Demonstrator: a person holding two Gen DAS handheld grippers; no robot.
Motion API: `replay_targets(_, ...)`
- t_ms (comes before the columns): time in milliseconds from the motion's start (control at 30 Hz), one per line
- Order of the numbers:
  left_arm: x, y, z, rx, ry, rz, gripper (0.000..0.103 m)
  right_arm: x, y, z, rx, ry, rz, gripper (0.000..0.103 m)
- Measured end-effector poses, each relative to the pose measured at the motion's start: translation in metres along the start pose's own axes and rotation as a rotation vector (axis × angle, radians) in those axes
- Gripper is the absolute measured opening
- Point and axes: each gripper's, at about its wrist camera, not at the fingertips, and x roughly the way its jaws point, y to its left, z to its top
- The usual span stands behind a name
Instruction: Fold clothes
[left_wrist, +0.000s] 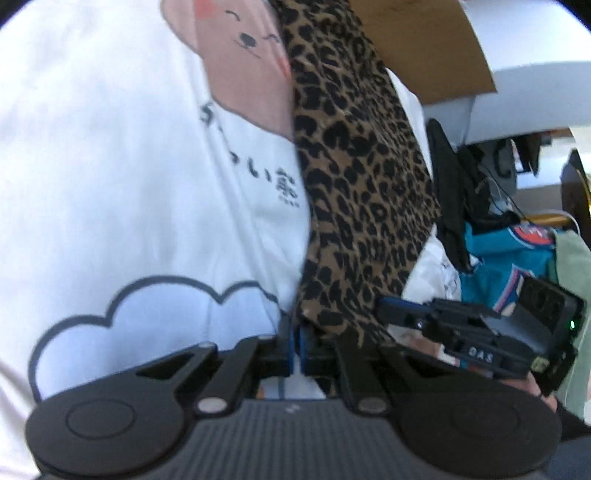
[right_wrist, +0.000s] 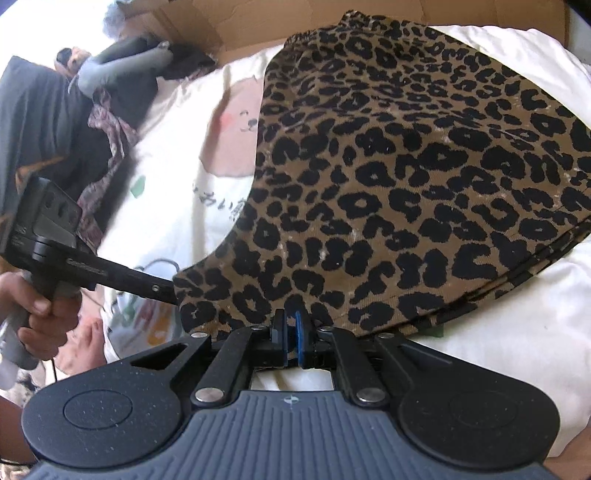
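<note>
A leopard-print garment (right_wrist: 406, 177) lies folded in layers on a white cloth printed with a pink bear (right_wrist: 236, 122) and a cloud outline (left_wrist: 147, 314). My right gripper (right_wrist: 291, 332) is shut on the garment's near hem. My left gripper (left_wrist: 296, 343) is shut on the garment's near corner (left_wrist: 314, 310). In the right wrist view the left gripper (right_wrist: 166, 291) reaches the garment's left corner, held by a hand (right_wrist: 44, 306). The right gripper (left_wrist: 386, 312) shows in the left wrist view, touching the same hem a little to the right.
A cardboard box (right_wrist: 229, 22) stands behind the white cloth. Grey, dark and patterned clothes (right_wrist: 110, 96) are heaped at the left. Teal clothing (left_wrist: 509, 258) and a pale green cloth (left_wrist: 576, 273) lie to the right, beside black items and cables (left_wrist: 480, 177).
</note>
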Motion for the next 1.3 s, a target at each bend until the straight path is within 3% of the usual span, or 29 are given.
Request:
replay_targets(300,0.015,-0.002,-0.011,-0.046,0.019,-0.052,0.016,-0.004,0.011,0.000,-0.024,-0.008,0.043,0.004)
replay_targets(467,0.024,-0.004,-0.021,-0.062,0.046,-0.080,0.015,0.000,0.017,-0.007,-0.043,0.015,0.067,0.004)
replay_targets(633,0.032,-0.006,-0.030,-0.072,0.073,-0.105,0.006,-0.001,0.024,-0.009,-0.061,0.020,0.096,0.004)
replay_targets(933,0.020,-0.017,-0.029,0.049,0.107,-0.057,0.007,0.014,0.034,-0.016,-0.083,0.074,0.134,0.004)
replay_targets(1100,-0.005,-0.021,-0.022,0.117,0.060,0.000,0.034,0.016,0.038,-0.017,-0.098,0.089,0.145,0.004)
replay_targets(1300,-0.015,-0.026,-0.014,0.095,0.038,-0.042,0.034,0.004,0.030,-0.011,-0.089,0.050,0.129,0.005)
